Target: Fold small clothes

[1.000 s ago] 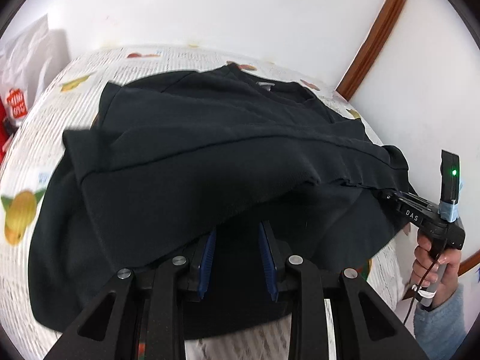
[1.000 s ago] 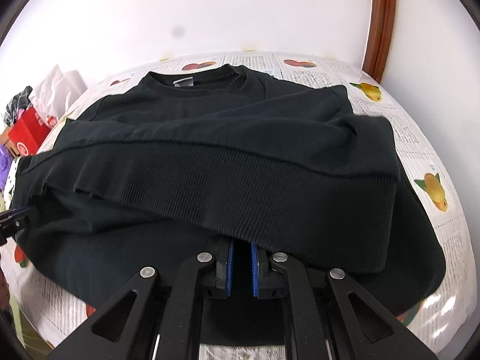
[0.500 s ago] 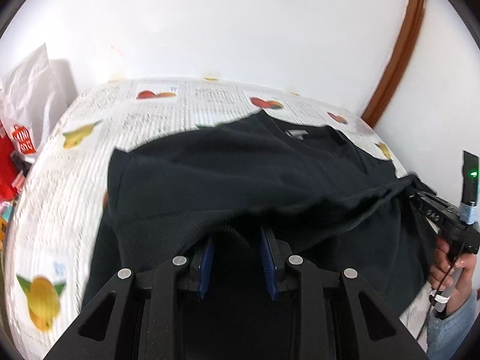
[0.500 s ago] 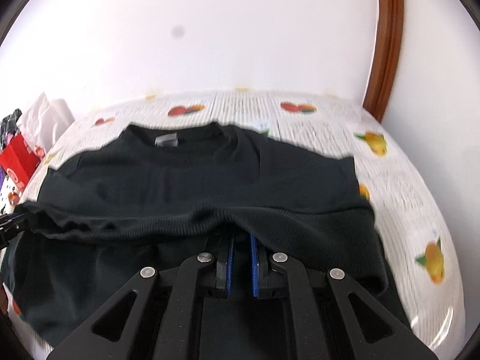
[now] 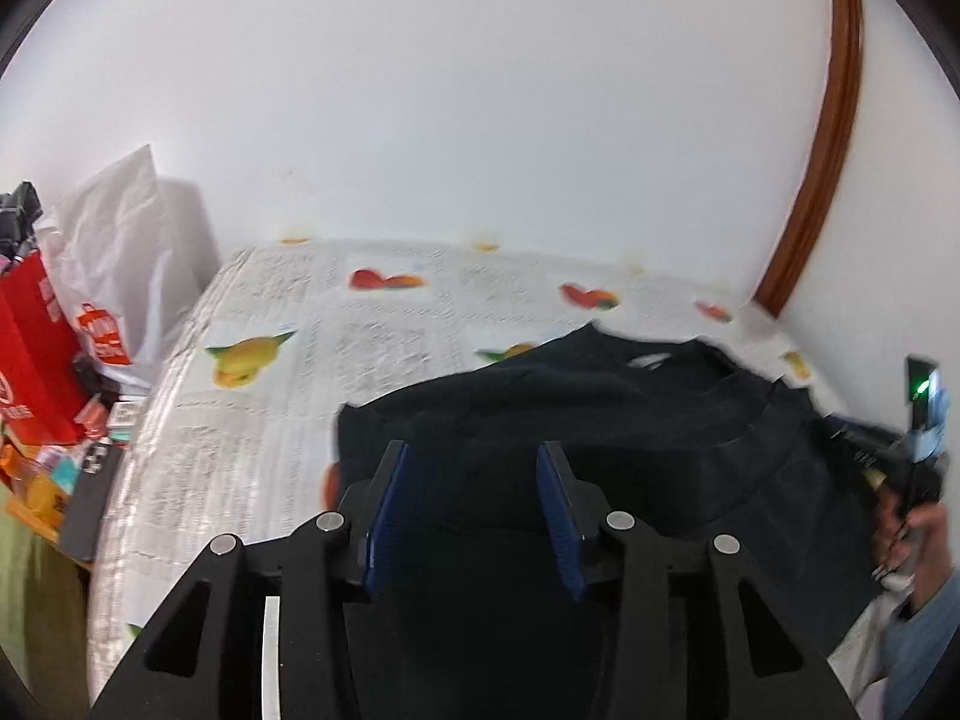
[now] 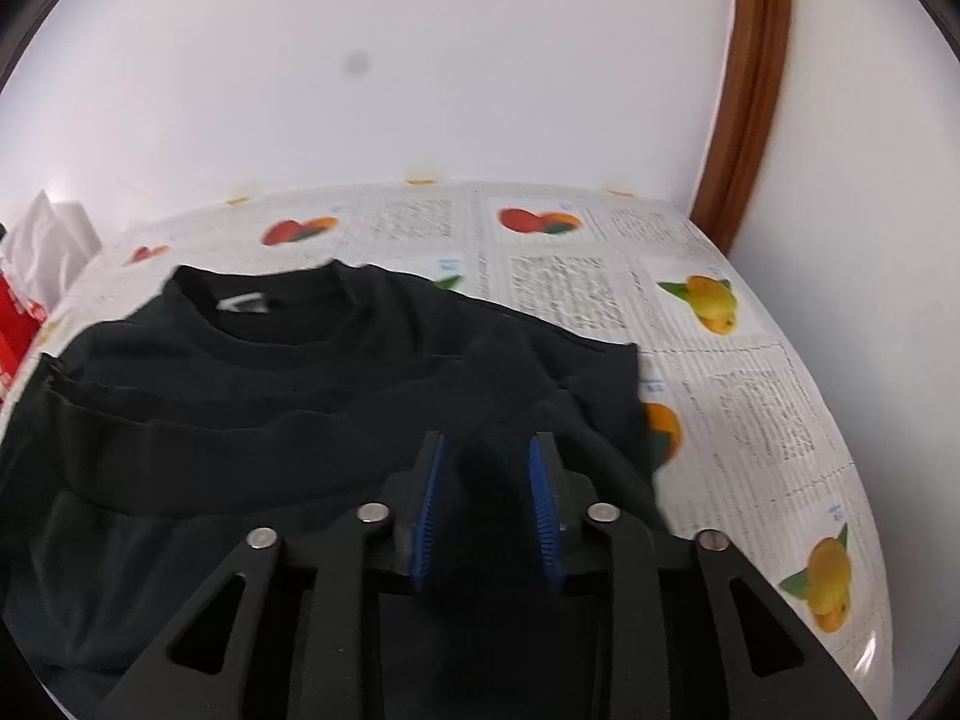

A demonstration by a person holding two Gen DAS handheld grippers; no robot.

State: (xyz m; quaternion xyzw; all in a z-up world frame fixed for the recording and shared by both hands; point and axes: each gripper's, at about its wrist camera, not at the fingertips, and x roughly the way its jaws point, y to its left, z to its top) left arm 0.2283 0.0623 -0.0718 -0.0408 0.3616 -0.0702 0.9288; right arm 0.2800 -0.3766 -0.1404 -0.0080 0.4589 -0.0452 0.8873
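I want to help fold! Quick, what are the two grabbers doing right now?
Left gripper: jaws opening, letting go of the black sweater lying below.
Right gripper: jaws opening, a bit of sweater bunched between them, no longer pinched.

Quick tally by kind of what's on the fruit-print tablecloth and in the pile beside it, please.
Black knit sweater, folded on the fruit-print tablecloth: 1
White plastic bag beside the table: 1
Red paper bag beside the table: 1
Smaller clutter under the bags: too blurred to count
Total: 3
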